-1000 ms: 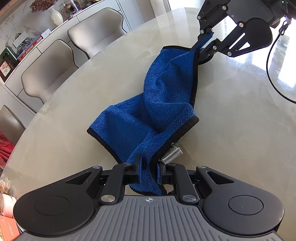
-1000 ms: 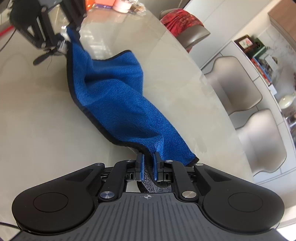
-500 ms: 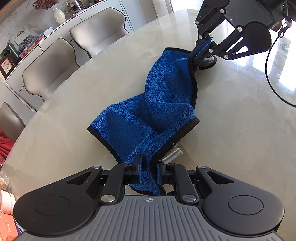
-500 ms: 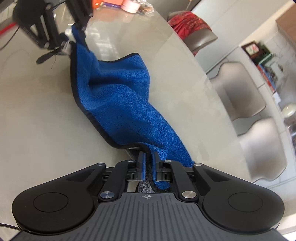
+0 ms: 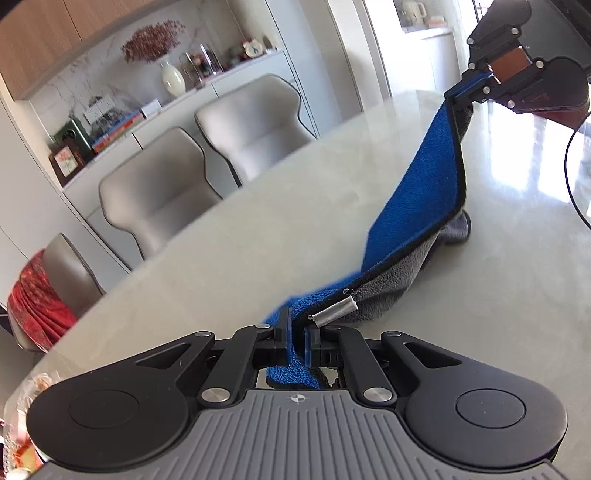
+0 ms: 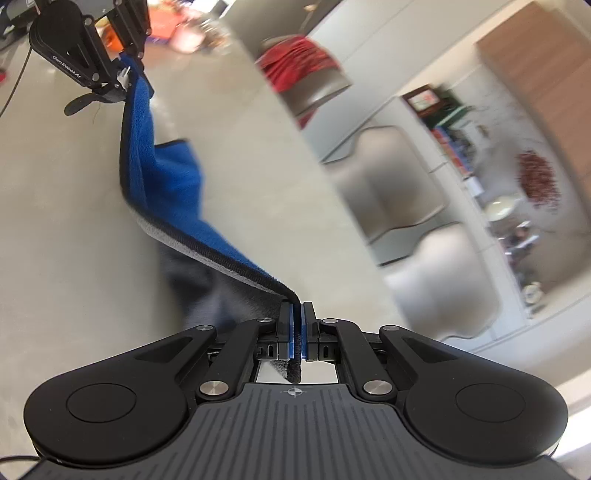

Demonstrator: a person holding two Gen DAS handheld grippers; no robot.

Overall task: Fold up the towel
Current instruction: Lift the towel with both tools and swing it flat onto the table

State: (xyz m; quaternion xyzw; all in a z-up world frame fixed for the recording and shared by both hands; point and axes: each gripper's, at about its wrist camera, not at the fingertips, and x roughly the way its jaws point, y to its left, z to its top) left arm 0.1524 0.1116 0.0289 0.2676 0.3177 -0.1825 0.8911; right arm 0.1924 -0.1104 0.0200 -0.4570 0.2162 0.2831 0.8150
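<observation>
A blue towel [image 5: 421,192] with a grey underside and black hem hangs stretched between my two grippers above the pale stone table [image 5: 258,236]. My left gripper [image 5: 296,334] is shut on one corner, beside a small silver tag [image 5: 334,314]. At the upper right of the left wrist view, my right gripper [image 5: 467,92] pinches the opposite corner. In the right wrist view the towel [image 6: 166,184] sags from my right gripper [image 6: 297,321], shut on its hem, up to my left gripper [image 6: 123,83] at top left. The towel's lowest fold touches the table.
Grey upholstered chairs [image 5: 255,122] stand along the table's far side, one draped with a red cloth [image 5: 33,299]. Behind them a sideboard holds books, a vase [image 5: 173,79] and frames. A black cable [image 5: 570,177] curves at the right. Packets [image 6: 177,26] lie at the table's far end.
Both grippers have risen and pulled apart, lifting the towel off the table and drawing it taut. The views now tilt up toward the room, and the grey underside shows.
</observation>
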